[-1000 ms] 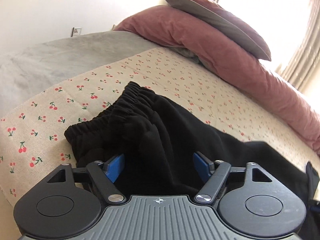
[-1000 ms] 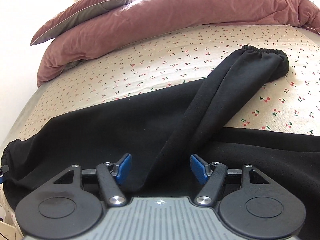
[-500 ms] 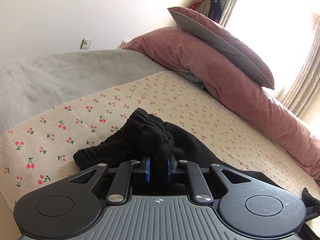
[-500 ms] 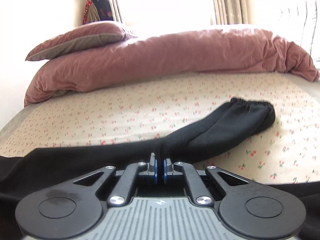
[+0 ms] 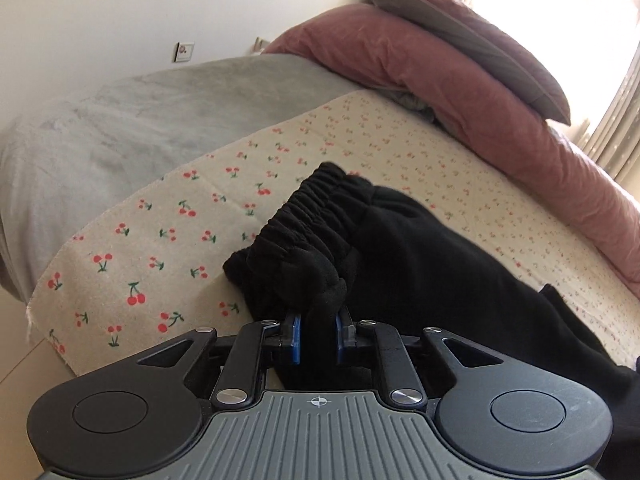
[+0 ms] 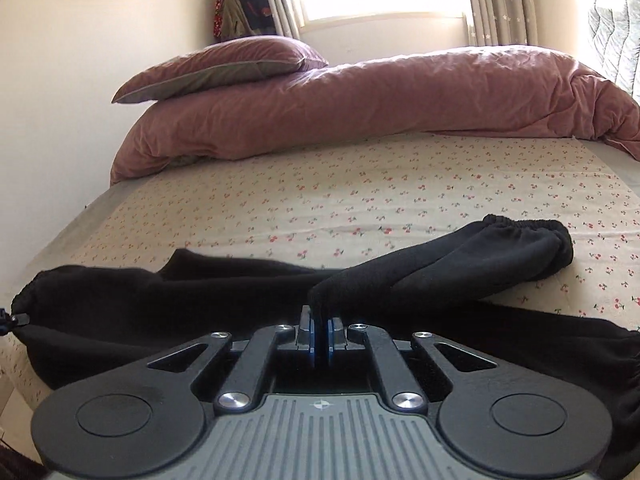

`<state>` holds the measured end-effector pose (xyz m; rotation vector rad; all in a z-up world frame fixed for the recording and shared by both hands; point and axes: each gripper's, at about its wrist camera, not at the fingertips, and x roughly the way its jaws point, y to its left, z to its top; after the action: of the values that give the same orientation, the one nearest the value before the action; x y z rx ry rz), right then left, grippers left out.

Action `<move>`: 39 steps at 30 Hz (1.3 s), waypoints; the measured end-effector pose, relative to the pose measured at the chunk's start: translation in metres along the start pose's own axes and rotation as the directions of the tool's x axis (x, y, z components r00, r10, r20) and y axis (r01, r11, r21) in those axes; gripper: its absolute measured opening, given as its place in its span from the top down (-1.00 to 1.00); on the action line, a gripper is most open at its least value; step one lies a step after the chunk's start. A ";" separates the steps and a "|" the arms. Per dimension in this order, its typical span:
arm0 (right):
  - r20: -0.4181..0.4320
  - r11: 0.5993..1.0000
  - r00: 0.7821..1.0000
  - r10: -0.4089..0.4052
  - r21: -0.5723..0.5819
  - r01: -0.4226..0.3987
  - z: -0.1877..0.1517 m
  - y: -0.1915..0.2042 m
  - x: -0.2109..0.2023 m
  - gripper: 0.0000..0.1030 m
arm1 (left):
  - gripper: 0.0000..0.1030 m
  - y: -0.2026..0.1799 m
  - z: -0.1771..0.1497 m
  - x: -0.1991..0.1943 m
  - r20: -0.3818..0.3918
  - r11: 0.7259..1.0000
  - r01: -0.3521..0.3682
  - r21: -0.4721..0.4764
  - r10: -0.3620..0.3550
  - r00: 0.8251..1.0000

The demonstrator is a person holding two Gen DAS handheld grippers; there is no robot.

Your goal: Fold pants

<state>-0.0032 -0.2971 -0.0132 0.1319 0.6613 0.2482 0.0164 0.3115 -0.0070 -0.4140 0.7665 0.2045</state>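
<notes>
- In the left view, the gray blanket [image 5: 132, 128] fills the upper left, and the cherry sheet [image 5: 168, 240] runs across the middle.
- The pants [image 5: 420, 264] are black and lie on the sheet, from the middle to the lower right of this view.
- The waistband [image 5: 308, 208] is bunched and stretchy. It sits in the middle, tipped up off the sheet.
- The left gripper [image 5: 318, 334] is at the bottom middle. It is clamped on a thick wad of pants near the waistband.
- The pink duvet [image 5: 460, 92] and a pillow [image 5: 460, 28] are in the upper right.
- In the right view, the pants [image 6: 140, 304] stretch from the far left to the far right, low in the frame.
- The right gripper [image 6: 319, 336] is at the bottom middle. Its blue pads are pressed tight on a thin pinch of one leg.
- That leg goes up to the right and ends in a cuff [image 6: 532, 236] lying on the sheet.
- I think the cloth is soft, floppy and light. It will sag and drag, not stay flat.
- It looks fuzzy, so it should not slip much.
- Good spots to hold are the waistband and the cuff, where the cloth is thick.
</notes>
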 end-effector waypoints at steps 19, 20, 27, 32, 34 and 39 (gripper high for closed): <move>-0.121 0.993 0.990 -0.075 0.084 0.086 -0.009 -0.042 0.007 -0.10 | -0.44 -0.045 -0.001 -0.032 0.137 0.966 -0.245 0.088 0.232 0.963; -0.103 0.989 0.990 -0.100 0.102 0.111 -0.005 -0.048 0.005 -0.13 | -0.51 -0.051 -0.001 -0.034 0.148 0.968 -0.230 0.100 0.214 0.965; -0.015 0.966 0.979 -0.204 0.157 0.204 0.025 -0.079 0.020 -0.18 | -0.67 -0.126 -0.021 -0.019 0.060 0.965 0.078 0.251 -0.096 0.994; 0.001 0.956 0.974 -0.226 0.195 0.221 0.041 -0.093 0.047 -0.18 | -0.71 -0.180 -0.041 0.002 -0.043 0.922 0.220 0.320 -0.218 0.975; 0.003 0.953 0.972 -0.235 0.197 0.230 0.046 -0.096 0.058 -0.18 | -0.74 -0.198 -0.049 0.008 -0.064 0.905 0.248 0.347 -0.241 0.968; -0.017 0.948 0.963 -0.268 0.173 0.267 0.051 -0.099 0.089 -0.24 | -0.79 -0.245 -0.080 0.018 -0.065 0.851 0.322 0.415 -0.326 0.943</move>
<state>0.1147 -0.3709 -0.0458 0.2085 0.6855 -0.0728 0.0588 0.0573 -0.0009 -0.1240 0.6975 -0.2778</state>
